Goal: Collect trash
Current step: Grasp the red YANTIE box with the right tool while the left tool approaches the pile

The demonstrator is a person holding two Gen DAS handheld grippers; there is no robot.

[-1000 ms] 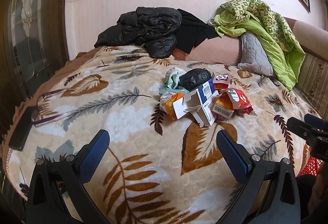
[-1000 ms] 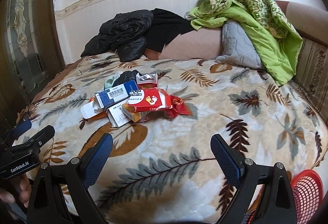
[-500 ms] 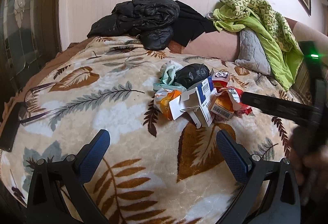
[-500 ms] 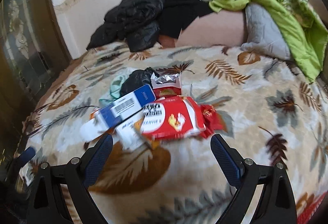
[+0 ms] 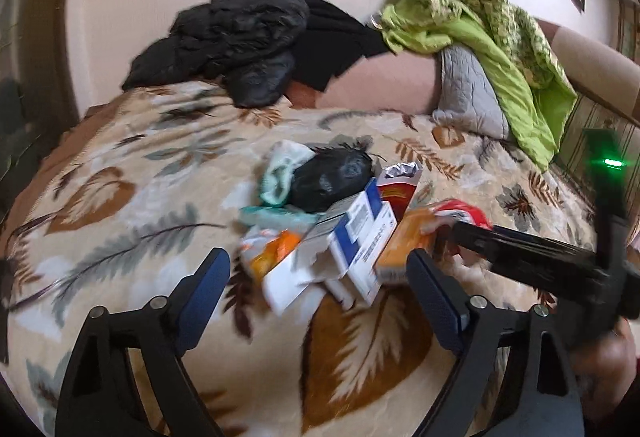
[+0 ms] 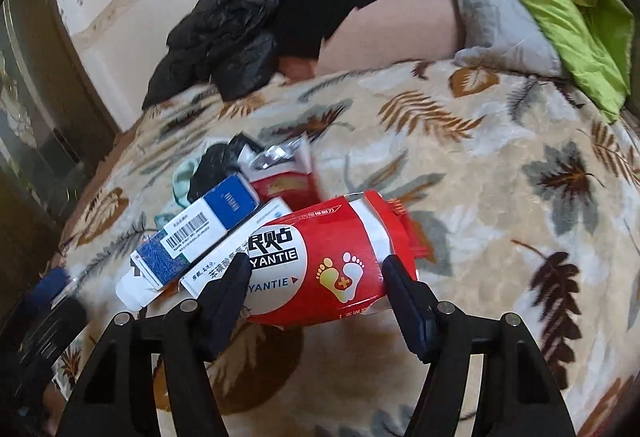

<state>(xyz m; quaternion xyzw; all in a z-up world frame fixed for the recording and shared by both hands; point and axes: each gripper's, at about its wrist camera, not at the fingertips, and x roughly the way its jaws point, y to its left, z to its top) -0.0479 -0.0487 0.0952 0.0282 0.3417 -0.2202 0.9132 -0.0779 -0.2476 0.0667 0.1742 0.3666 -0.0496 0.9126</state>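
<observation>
Right wrist view: a red foot-patch packet (image 6: 320,269) lies at lower centre on the bed's leaf-print blanket (image 6: 500,197), between the spread fingers of the right claw (image 6: 316,277), its near edge hidden. Contact is unclear. The left claw (image 5: 318,277) is spread, empty; motion blur smears the blue-and-white boxes (image 5: 360,237).

Contact between right tongs (image 6: 314,279) and red packet (image 6: 320,269) unclear; orange box (image 5: 404,249) motion-blurred.

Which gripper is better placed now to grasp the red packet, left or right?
Right. The right gripper is open with the red packet between its fingers; the left gripper hangs back, open, short of the pile.
</observation>
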